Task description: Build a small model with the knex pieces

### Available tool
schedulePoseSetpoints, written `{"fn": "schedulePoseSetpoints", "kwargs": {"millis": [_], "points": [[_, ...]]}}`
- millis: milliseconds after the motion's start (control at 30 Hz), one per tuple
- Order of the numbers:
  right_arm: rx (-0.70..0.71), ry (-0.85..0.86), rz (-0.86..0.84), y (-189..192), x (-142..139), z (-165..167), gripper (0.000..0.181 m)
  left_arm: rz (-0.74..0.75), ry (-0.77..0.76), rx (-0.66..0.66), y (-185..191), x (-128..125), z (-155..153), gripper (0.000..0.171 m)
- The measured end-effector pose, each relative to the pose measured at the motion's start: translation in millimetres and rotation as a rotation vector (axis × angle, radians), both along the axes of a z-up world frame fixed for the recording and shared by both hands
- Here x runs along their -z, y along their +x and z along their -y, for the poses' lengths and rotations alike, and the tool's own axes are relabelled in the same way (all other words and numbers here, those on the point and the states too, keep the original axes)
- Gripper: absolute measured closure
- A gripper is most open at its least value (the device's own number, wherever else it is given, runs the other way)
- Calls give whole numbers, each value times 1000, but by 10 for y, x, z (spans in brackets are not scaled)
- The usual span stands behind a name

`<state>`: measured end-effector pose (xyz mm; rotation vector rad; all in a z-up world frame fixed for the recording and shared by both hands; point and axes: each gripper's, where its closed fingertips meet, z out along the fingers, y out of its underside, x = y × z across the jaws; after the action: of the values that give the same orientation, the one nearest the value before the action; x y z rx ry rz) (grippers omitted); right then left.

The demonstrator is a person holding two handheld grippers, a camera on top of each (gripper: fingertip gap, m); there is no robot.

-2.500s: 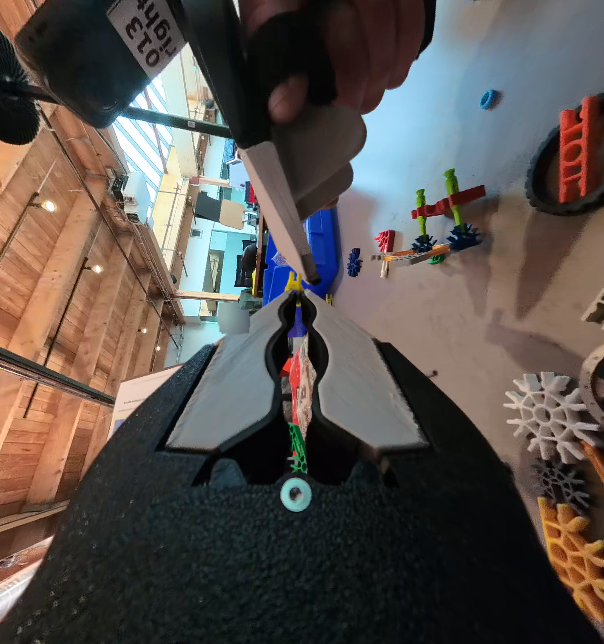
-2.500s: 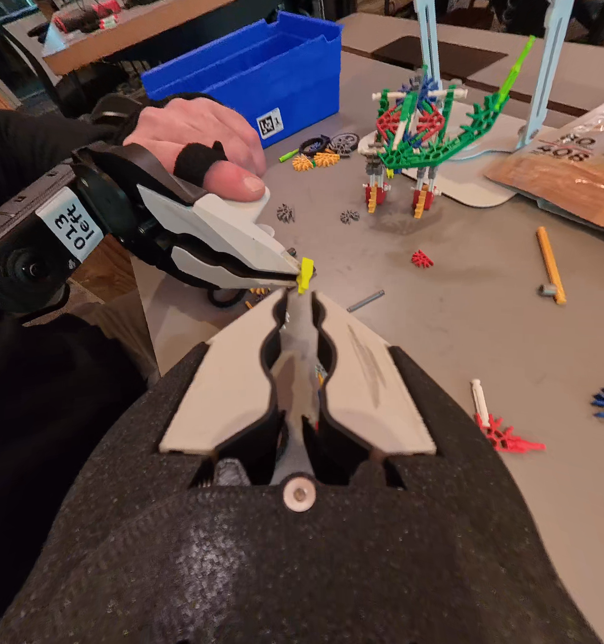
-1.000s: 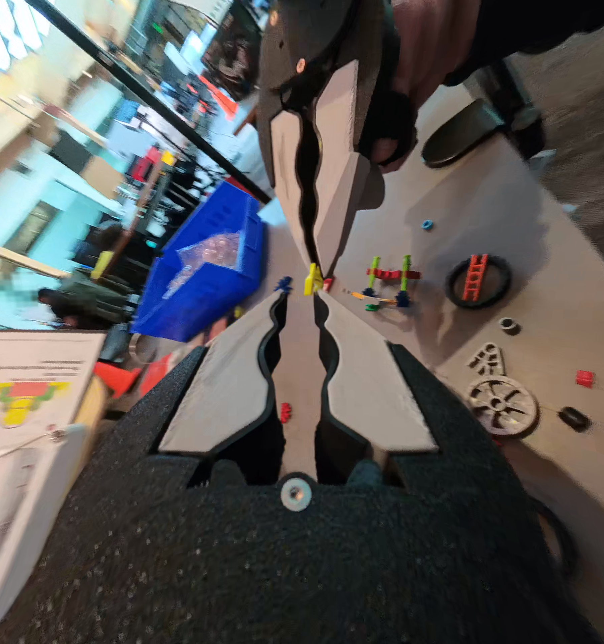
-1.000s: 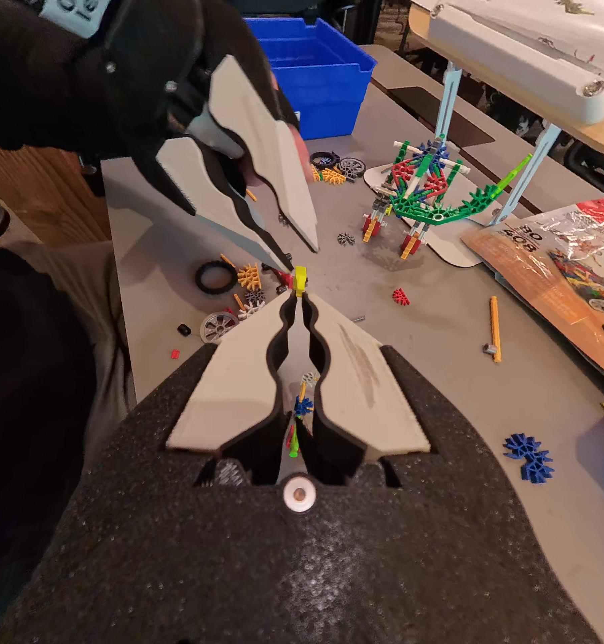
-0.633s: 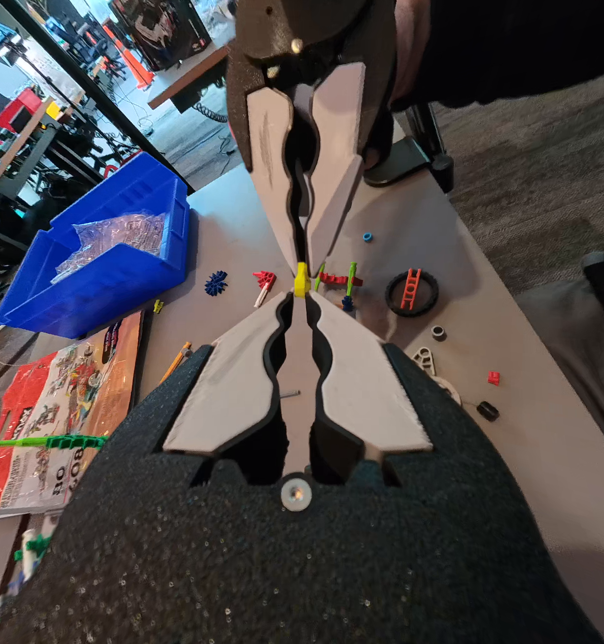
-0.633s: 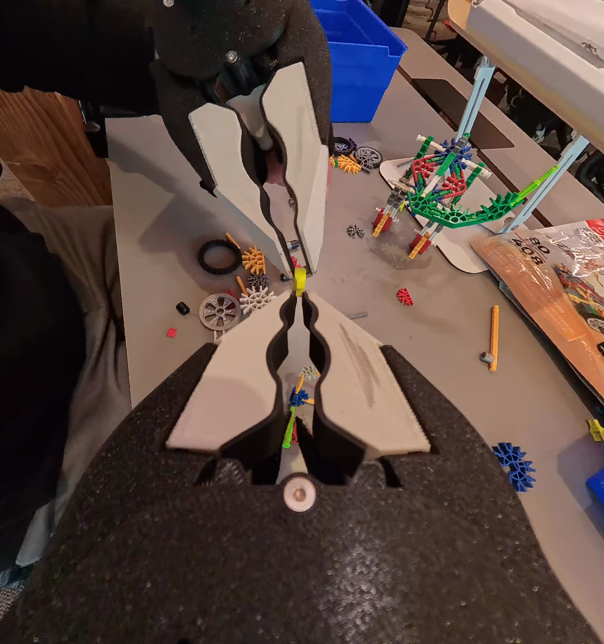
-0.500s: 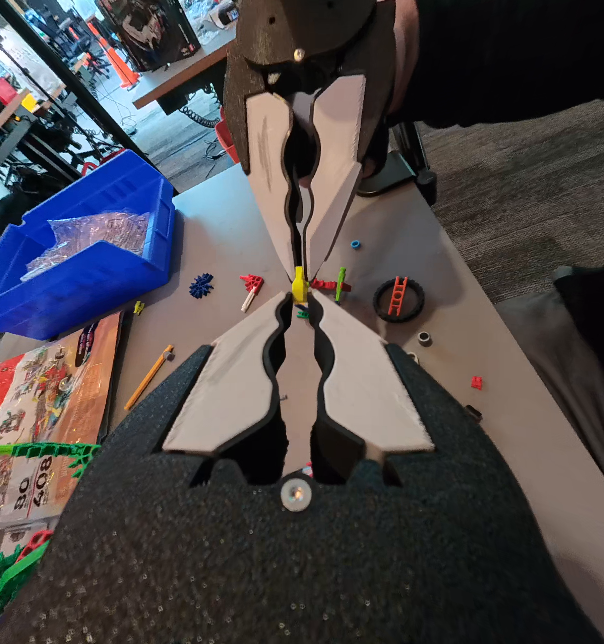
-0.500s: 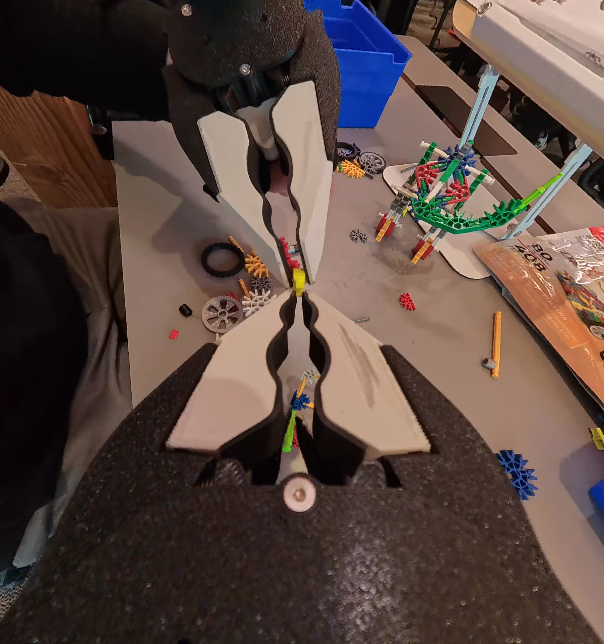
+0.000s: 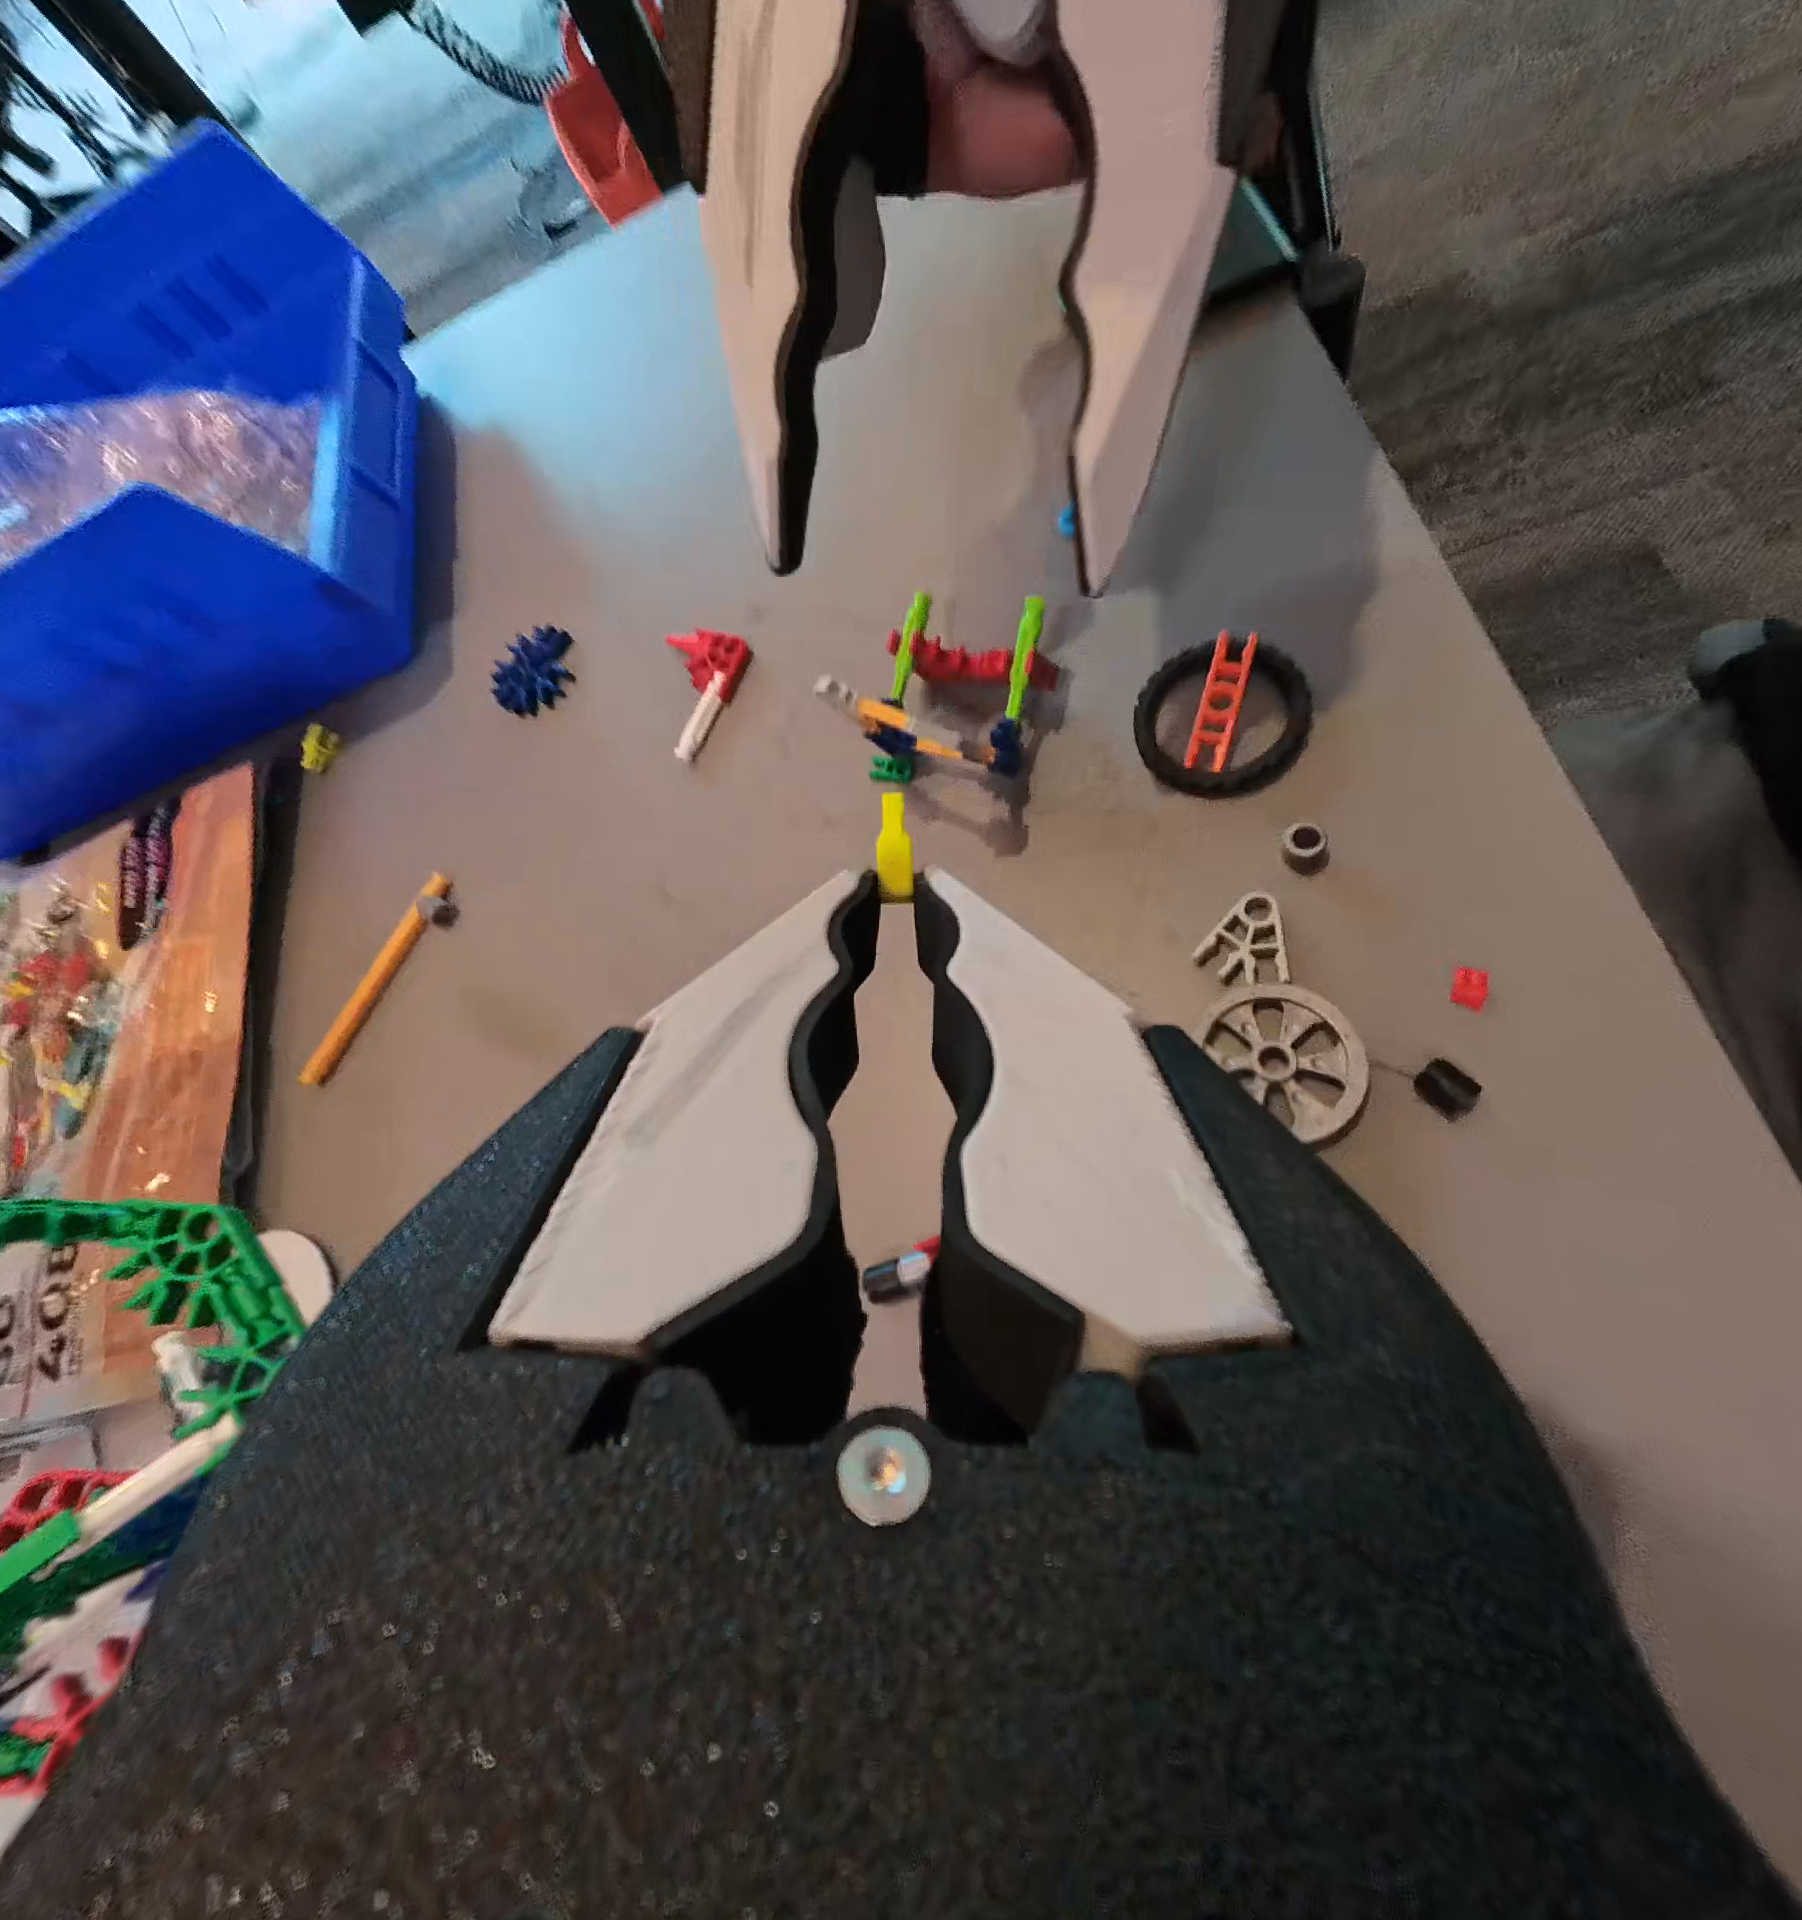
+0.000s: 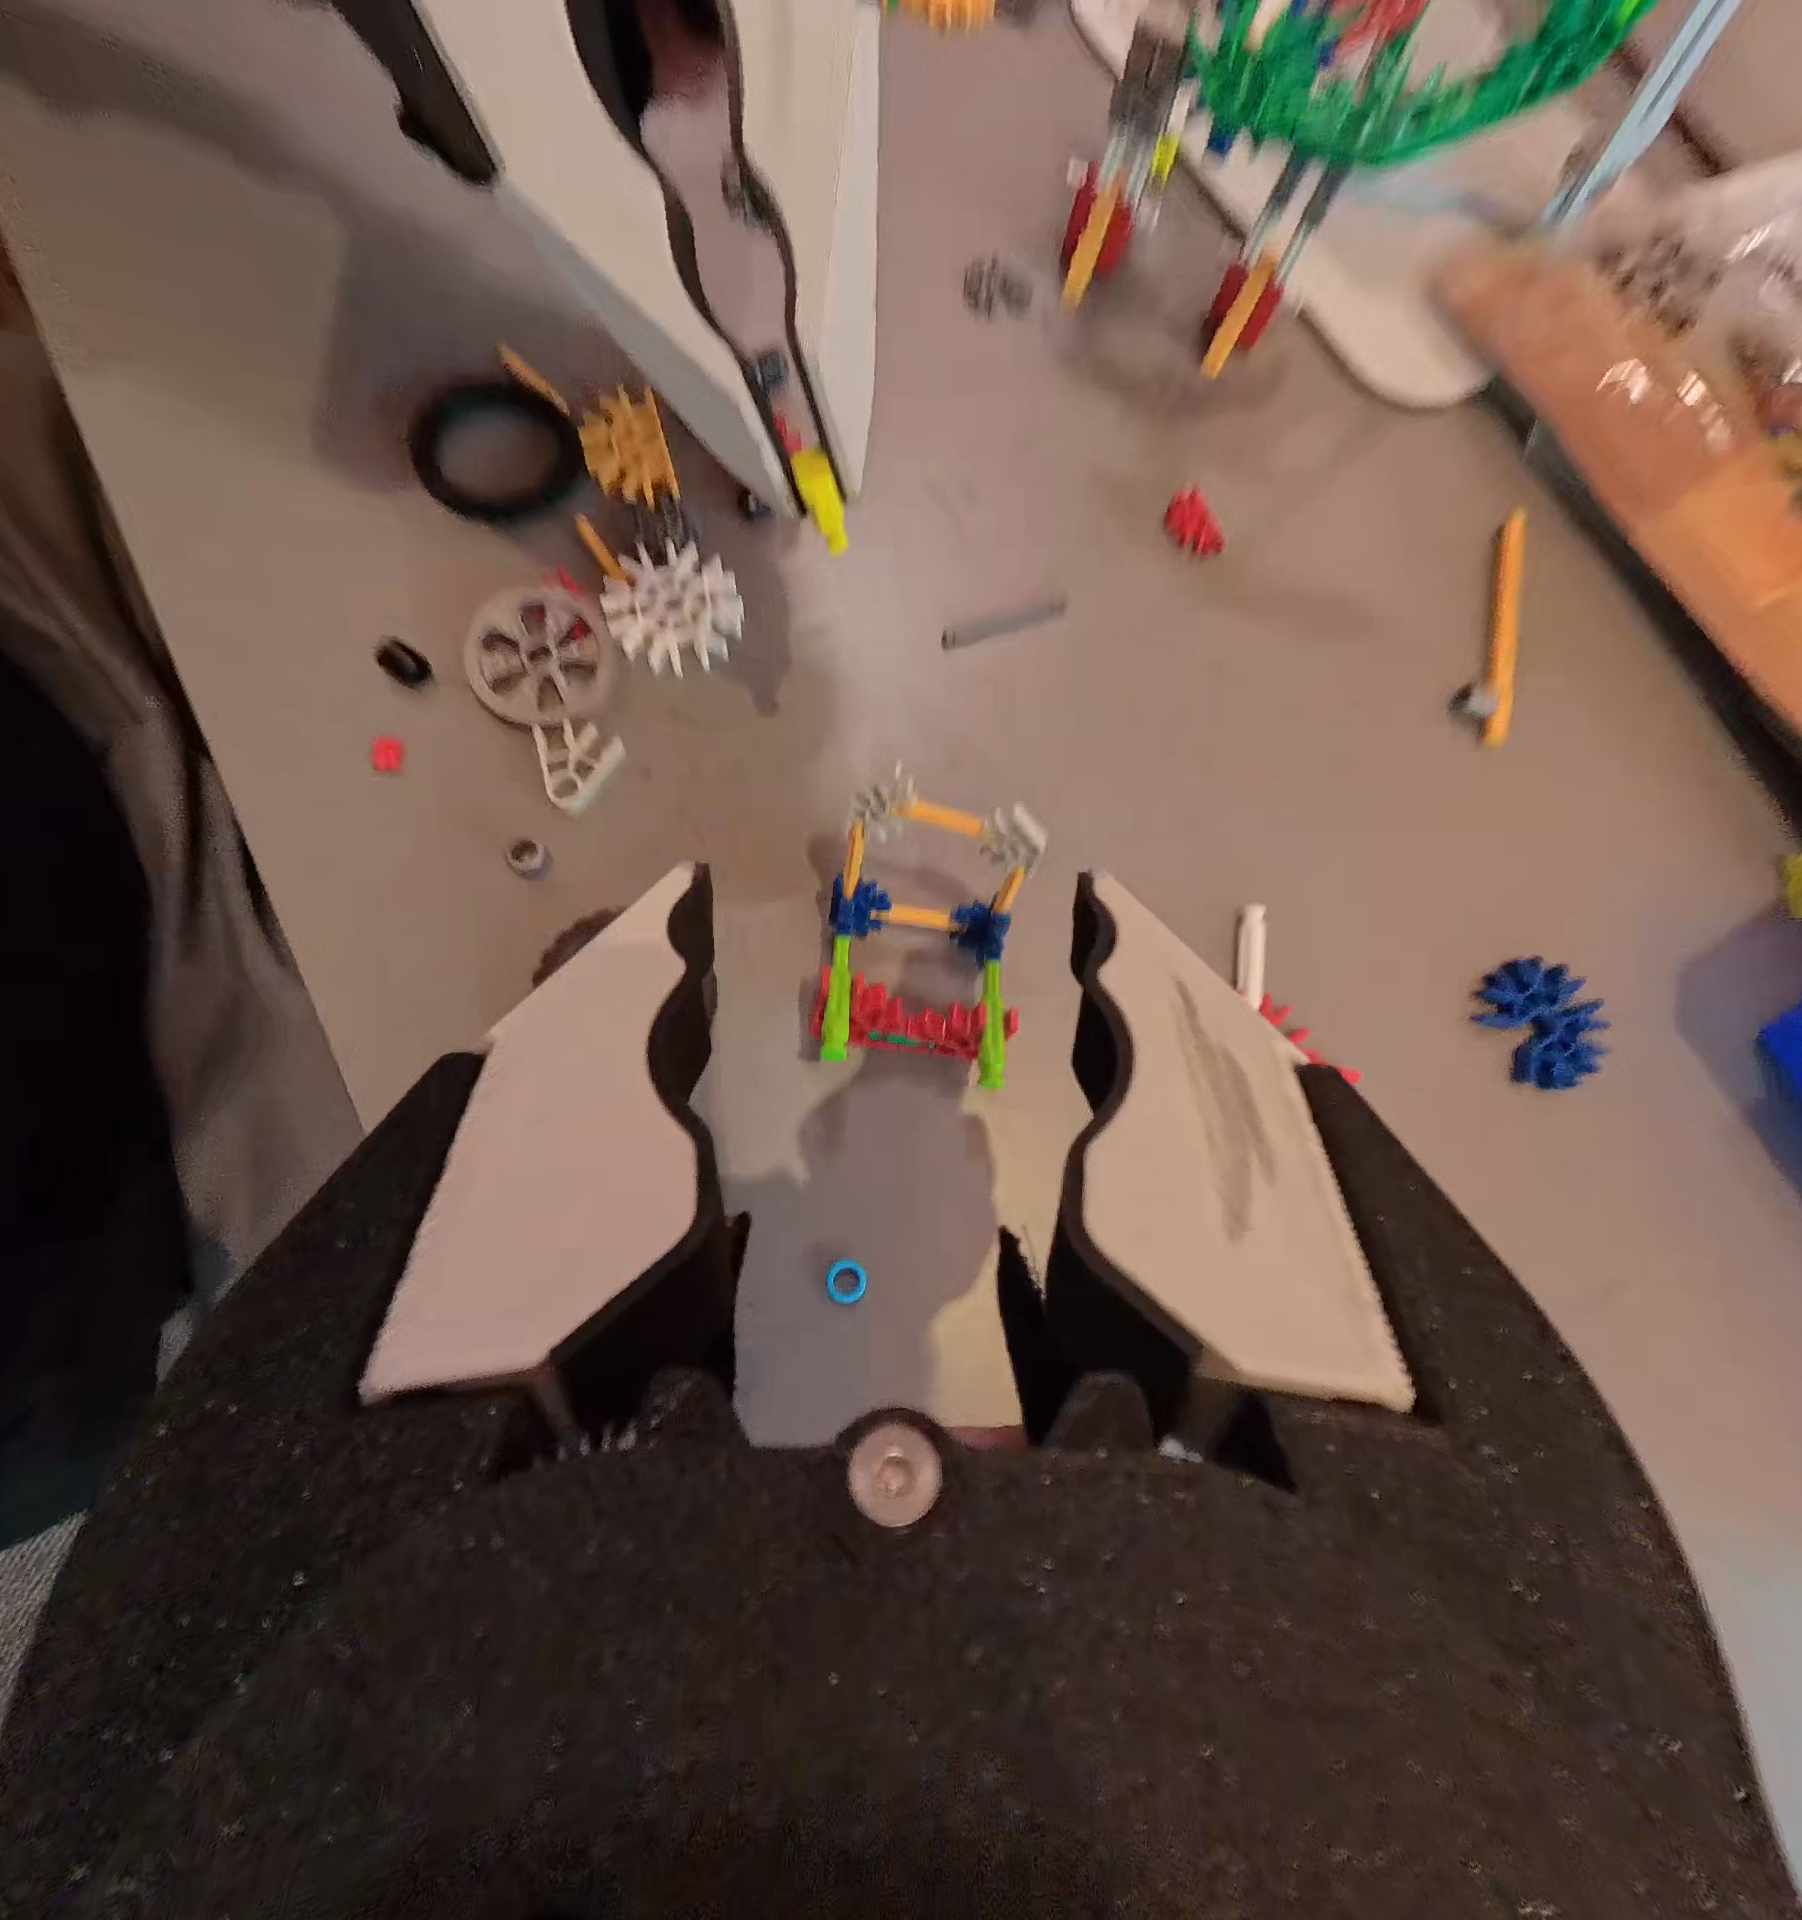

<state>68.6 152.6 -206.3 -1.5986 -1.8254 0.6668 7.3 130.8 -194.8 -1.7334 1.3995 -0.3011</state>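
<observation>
Yellow connector (image 9: 894,854) at frame centre, pinched by tips of left gripper (image 9: 892,883); jaws nearly closed on it. Right gripper (image 10: 892,883) gaping wide, holding nothing, hovering above small rod assembly (image 10: 918,951) on grey table (image 10: 1240,748). Blue bin (image 9: 149,499) upper left. Advice: keep pinch steady and connector upright.

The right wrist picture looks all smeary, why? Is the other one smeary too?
Right wrist view: motion blur smears the green model and the bag. Left wrist view: sharper in the middle, the yellow piece is crisp, but the blue bin at the edge is soft.
</observation>
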Motion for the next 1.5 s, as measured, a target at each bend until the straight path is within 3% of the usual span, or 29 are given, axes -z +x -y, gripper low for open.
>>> {"fn": "schedulePoseSetpoints", "kwargs": {"millis": [133, 267, 667, 833, 1033, 1300, 1500], "points": [[66, 17, 134, 72, 409, -134, 113, -45, -45, -4, 8, 190, -51, 168], [59, -17, 131, 30, 573, -160, 128, -61, -73, -2, 41, 300, -99, 168], [-48, 5, 27, -51, 472, -58, 129, -102, -125, 66, 212, 589, -159, 168], [-86, -51, -113, -164, 97, 35, 129, -103, -126, 53, 147, 538, -150, 167], [-149, -106, -34, -333, 494, 123, 129, -79, -156, 33, 24, 536, -70, 167], [-180, -40, 6, -392, 545, 107, 129, -150, -165, 61, 51, 689, -47, 167], [-188, -41, -14, -395, 543, 97, 129, -122, -182, 46, 65, 696, -64, 168]]}}
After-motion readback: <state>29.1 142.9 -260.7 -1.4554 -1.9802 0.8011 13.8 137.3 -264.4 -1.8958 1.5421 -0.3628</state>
